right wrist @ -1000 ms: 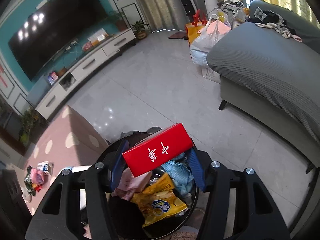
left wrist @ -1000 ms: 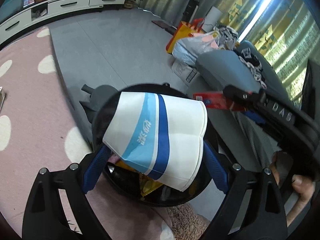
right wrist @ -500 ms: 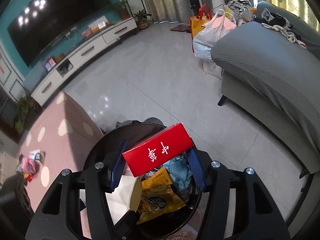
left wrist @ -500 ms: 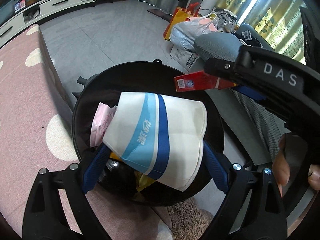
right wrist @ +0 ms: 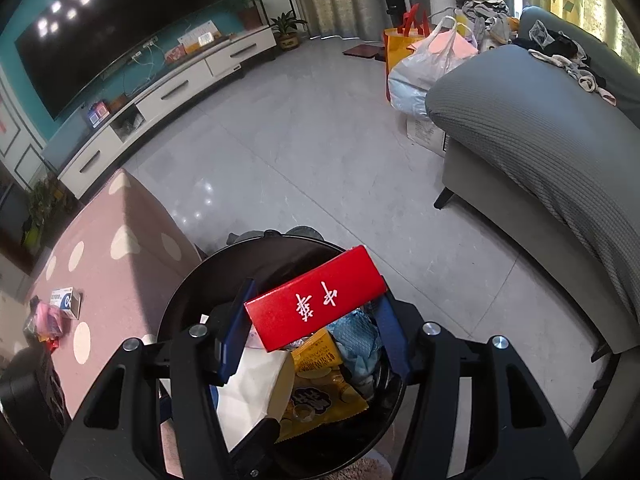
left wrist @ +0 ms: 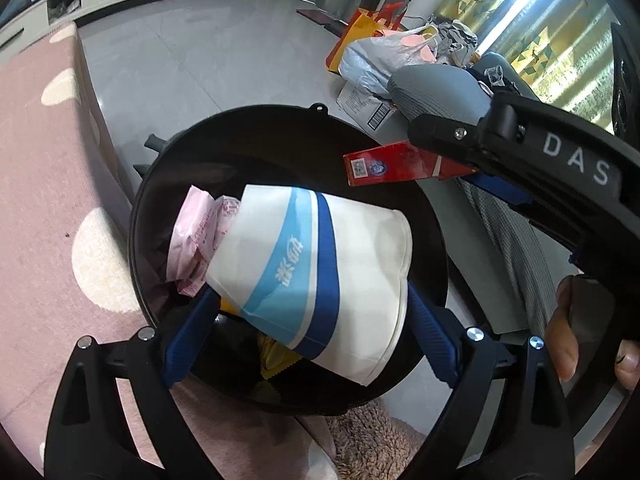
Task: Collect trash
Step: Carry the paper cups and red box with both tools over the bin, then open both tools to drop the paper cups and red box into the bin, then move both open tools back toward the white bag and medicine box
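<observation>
Trash bin (left wrist: 432, 240), left tool (left wrist: 308, 320) gripping paper cup (left wrist: 316, 276), right tool (right wrist: 316, 320) gripping red box (right wrist: 316, 298), pink packets (left wrist: 192, 240) left-view only

The round mouth of the black bin (left wrist: 280, 120) is crowded from above; the left gripper (left wrist: 308, 320) fills its near side, clamped on a flattened white-and-blue paper cup (left wrist: 316, 280); the right gripper (right wrist: 316, 320) reaches over the rim from the sofa side, closed on a red box (right wrist: 316, 300); pink packets (left wrist: 192, 244) and a yellow snack bag (right wrist: 320, 396) pile up inside; the far part of the opening lies uncovered; grey floor (right wrist: 300, 128) beyond is open, edged by the grey sofa (right wrist: 540, 140) and pink mat (left wrist: 40, 180).
</observation>
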`<state>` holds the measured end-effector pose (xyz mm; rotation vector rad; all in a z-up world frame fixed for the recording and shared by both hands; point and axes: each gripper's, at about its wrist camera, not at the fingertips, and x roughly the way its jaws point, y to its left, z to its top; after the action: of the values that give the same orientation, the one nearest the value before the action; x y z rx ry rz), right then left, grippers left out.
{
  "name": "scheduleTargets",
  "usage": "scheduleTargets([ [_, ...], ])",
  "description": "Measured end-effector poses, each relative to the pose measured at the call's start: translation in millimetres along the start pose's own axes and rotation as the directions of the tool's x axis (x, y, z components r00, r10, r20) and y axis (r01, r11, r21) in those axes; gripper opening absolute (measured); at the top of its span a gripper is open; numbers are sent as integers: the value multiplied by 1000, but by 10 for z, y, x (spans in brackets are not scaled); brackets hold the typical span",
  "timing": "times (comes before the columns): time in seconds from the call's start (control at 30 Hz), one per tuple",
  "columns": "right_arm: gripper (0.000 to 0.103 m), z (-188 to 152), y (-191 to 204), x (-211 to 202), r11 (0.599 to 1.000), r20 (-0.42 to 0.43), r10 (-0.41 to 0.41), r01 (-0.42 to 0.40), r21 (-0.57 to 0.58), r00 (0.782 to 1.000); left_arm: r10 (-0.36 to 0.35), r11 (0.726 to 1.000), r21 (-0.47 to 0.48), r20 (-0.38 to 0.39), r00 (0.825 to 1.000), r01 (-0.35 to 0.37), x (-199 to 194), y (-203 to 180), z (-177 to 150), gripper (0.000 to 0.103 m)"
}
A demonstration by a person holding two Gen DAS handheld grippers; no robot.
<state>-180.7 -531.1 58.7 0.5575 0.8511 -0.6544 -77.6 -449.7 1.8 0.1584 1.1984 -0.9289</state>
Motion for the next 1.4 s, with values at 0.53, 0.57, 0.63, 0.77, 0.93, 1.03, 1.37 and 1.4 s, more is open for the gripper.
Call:
scheduleTargets([
  [0.53,58,-2,34,-25,1000,0,1,-1,-22,1000,-24,999,-25,6,1000,25,-36,55,-3,92],
  [0.57,58,-3,36,-27,1000,1,4,-4,-19,1000,-26,999,-25,5,1000,26,-45,54,-4,93],
  [0.63,59,-4,32,-41,1000,6,13,-13,-11,1000,-30,999,-25,7,1000,30,-67,52,-7,98],
  [0.77,74,-3,31,-73,1000,21,29,-29,-2,999,-30,999,21,42,999,29,-197,9,-46,100],
  [0.93,84,4,81,-121,999,40,41,-41,-2,998,20,999,22,90,996,-22,-404,108,-71,100],
  [1.03,90,6,144,-135,998,48,56,-56,-4,997,34,999,-28,127,991,-31,-600,309,-116,100],
  [1.37,96,-57,746,-181,991,89,59,-47,-124,994,170,951,-297,253,952,-91,-1588,1521,-347,100],
  [1.4,96,-65,814,-183,990,92,58,-45,-137,994,191,939,-330,261,946,-99,-1699,1685,-395,100],
])
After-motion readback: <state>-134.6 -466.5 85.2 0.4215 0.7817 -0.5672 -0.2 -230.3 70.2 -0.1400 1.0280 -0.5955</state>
